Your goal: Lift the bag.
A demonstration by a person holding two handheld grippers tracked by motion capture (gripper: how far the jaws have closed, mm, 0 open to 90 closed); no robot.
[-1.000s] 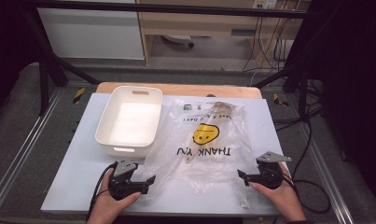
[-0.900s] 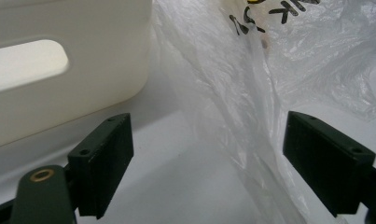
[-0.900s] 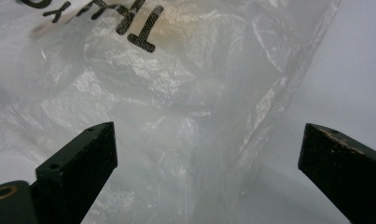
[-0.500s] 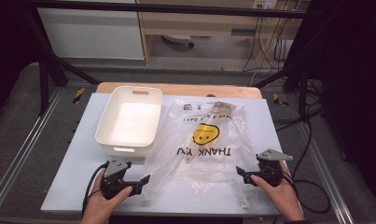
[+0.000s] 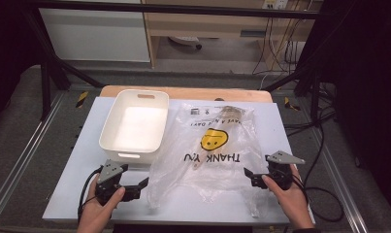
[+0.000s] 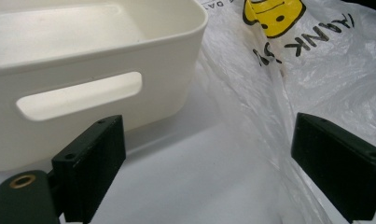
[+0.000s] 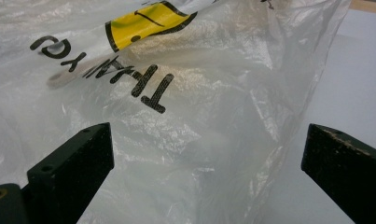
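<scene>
A clear plastic bag point(image 5: 210, 155) printed with a yellow smiley and "THANK YOU" lies flat on the middle of the table. Through it I see a pale, handle-like thing point(image 5: 201, 161) and something brownish near its far end point(image 5: 230, 114). My left gripper point(image 5: 140, 187) rests near the bag's front left corner, open, jaws around bare table at the bag's edge point(image 6: 213, 158). My right gripper point(image 5: 249, 174) sits at the bag's front right side, open, with crumpled bag plastic point(image 7: 176, 98) between its jaws point(image 7: 209, 163).
An empty white bin point(image 5: 135, 127) with a handle slot point(image 6: 78, 95) stands left of the bag, just beyond the left gripper. The pale tabletop point(image 5: 285, 126) ends in a wooden strip point(image 5: 183, 91) at the back. Cables point(image 5: 324, 145) trail off the right side.
The left gripper has drifted a little to the left, away from the bag. The right gripper has barely moved. Bag and bin lie as before.
</scene>
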